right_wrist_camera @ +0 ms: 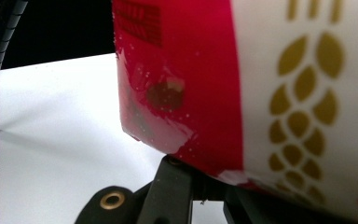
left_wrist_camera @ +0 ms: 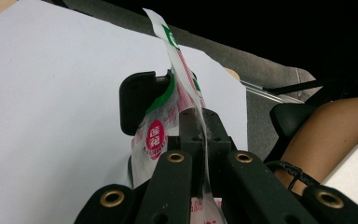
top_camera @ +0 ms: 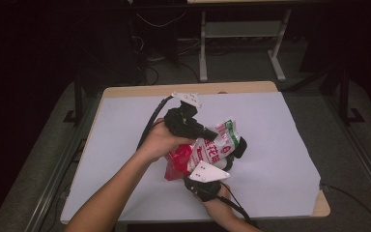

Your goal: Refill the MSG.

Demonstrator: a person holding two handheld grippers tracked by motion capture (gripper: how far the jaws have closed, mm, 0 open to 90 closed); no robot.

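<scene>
High view shows both tongs, left [top_camera: 207, 133] and right [top_camera: 236, 150], clamped on a bag [top_camera: 212, 147] held above bench [top_camera: 280, 193] centre, right at its 3 o'clock edge; light, soft, slippery film, best pinched at seams.

My left gripper [top_camera: 211, 132] approaches from the far left and my right gripper [top_camera: 235, 153] from the near side; the bag [top_camera: 212, 147] is clamped between them, raised above the middle of the sheet [top_camera: 125, 145]. The sheet lies on the table [top_camera: 183, 90]. In the left gripper view the bag's edge [left_wrist_camera: 186, 93] stands upright between my jaws.
</scene>
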